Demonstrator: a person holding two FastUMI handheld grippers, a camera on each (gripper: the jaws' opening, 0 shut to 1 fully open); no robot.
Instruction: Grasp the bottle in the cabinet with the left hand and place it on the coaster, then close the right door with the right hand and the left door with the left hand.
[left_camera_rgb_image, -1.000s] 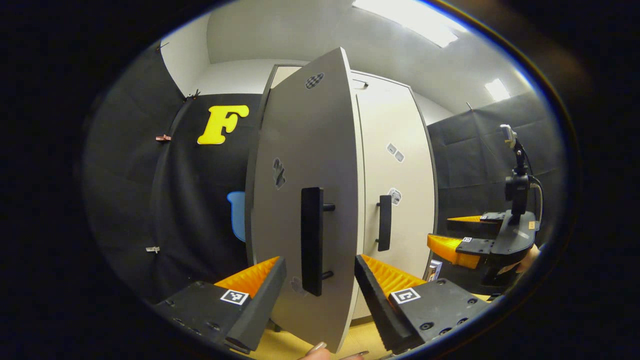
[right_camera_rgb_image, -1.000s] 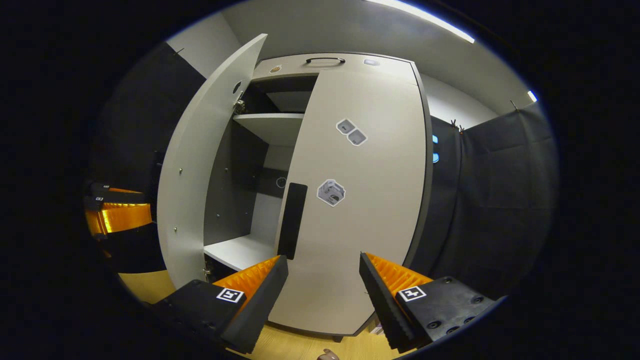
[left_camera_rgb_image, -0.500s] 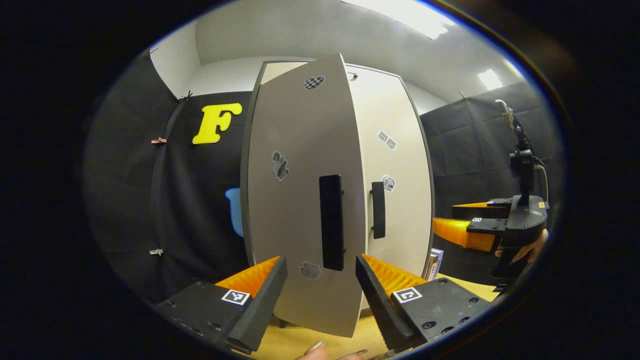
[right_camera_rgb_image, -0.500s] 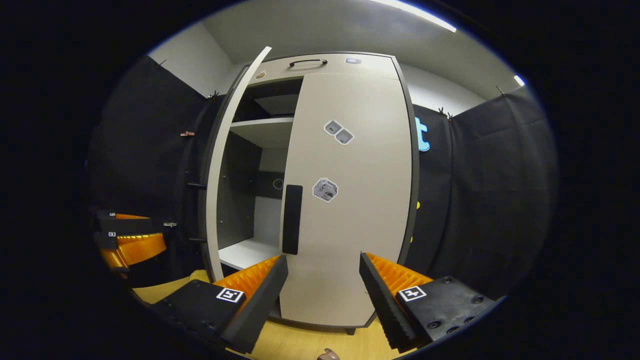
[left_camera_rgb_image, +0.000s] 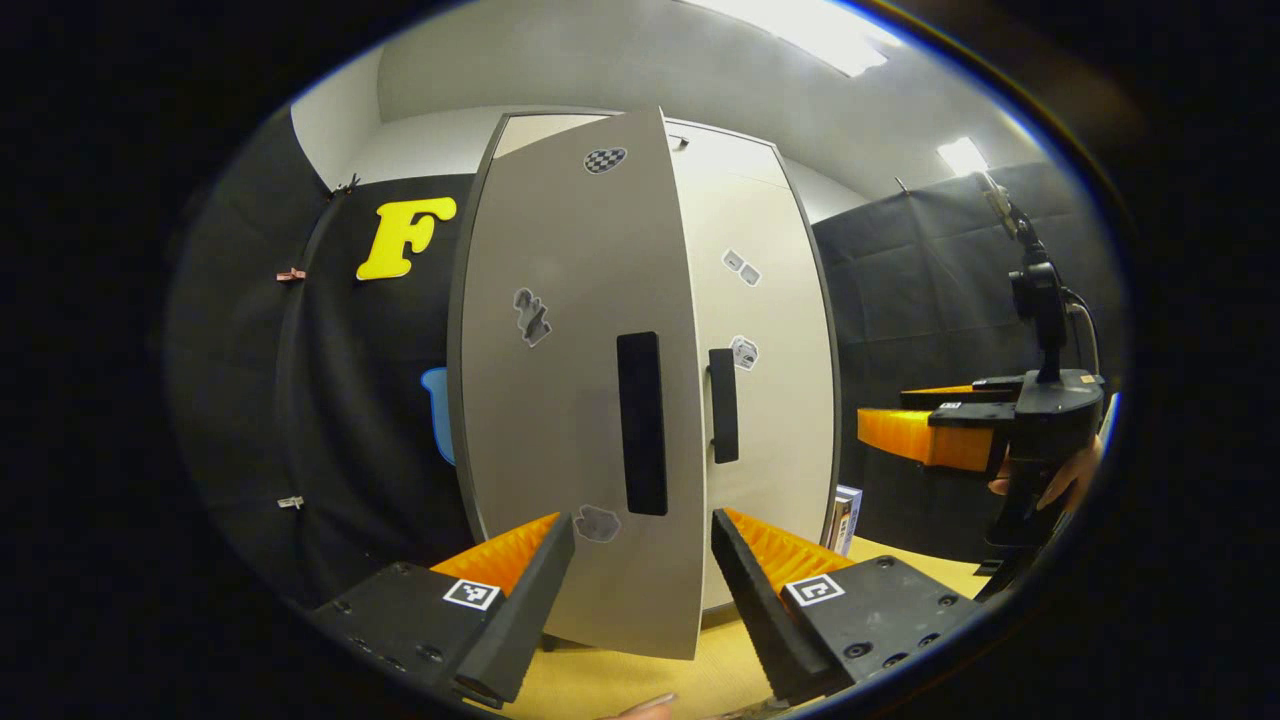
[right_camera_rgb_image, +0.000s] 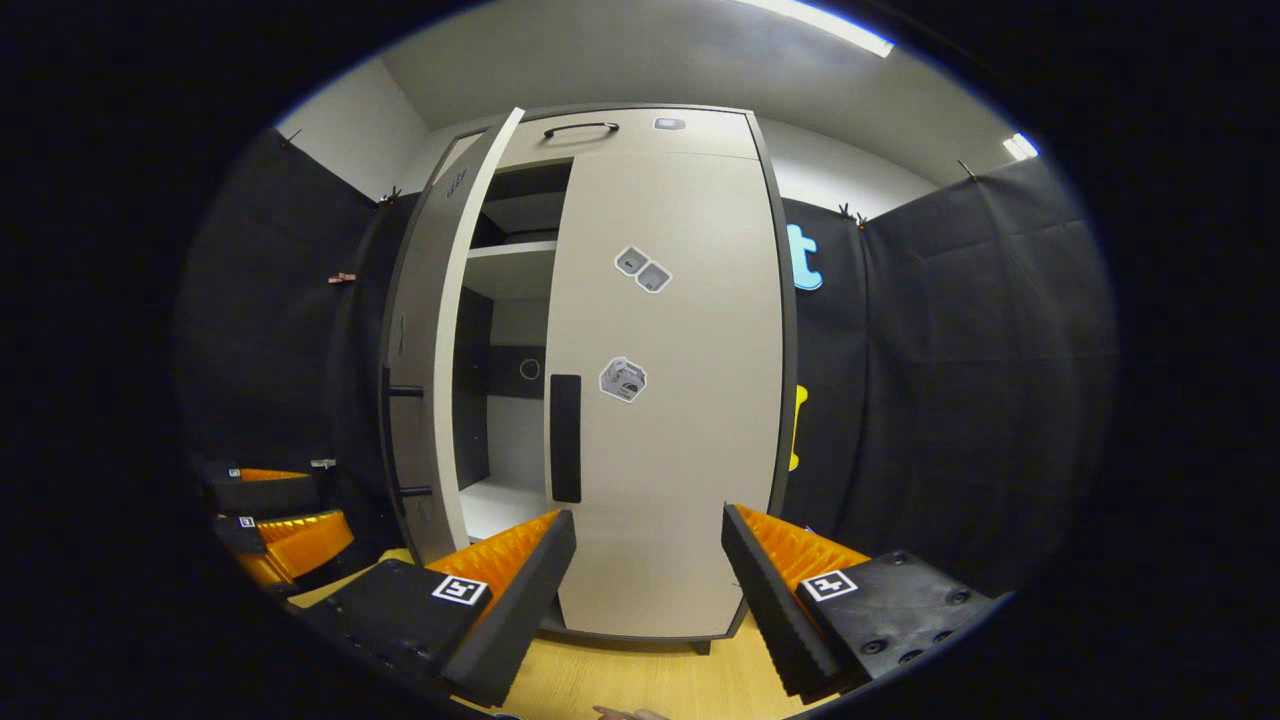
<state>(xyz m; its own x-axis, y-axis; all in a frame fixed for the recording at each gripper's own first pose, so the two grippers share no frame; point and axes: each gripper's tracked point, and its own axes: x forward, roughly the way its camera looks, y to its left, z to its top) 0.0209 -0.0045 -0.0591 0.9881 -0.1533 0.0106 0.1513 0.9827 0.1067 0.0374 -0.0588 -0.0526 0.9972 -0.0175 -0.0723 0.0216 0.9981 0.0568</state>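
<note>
left door (left_camera_rgb_image: 570, 400) stood ajar at frame centre, right door (right_camera_rgb_image: 665, 400) flush shut. my left gripper (left_camera_rgb_image: 640, 575) and right gripper (right_camera_rgb_image: 648, 580) gaped wide, both empty.

Tall two-door grey cabinet (right_camera_rgb_image: 660, 130) stands on pale wooden floor (right_camera_rgb_image: 650, 680), black cloth booth wall (right_camera_rgb_image: 960, 380) behind and to both sides. Right door (right_camera_rgb_image: 665, 400) flush with cabinet front; its long black bar handle (right_camera_rgb_image: 565, 438) sits at its left edge. Left door (left_camera_rgb_image: 575, 400) ajar, swung out toward the near side, its own black bar handle (left_camera_rgb_image: 641, 423) near its free edge. Through the gap, shelves (right_camera_rgb_image: 510, 268) inside, one high, one low. In left gripper view, small box (left_camera_rgb_image: 845, 518) on floor just right of cabinet foot. Left gripper (left_camera_rgb_image: 640, 590) near, before left door; right gripper (right_camera_rgb_image: 645, 590) near, before right door.
</note>
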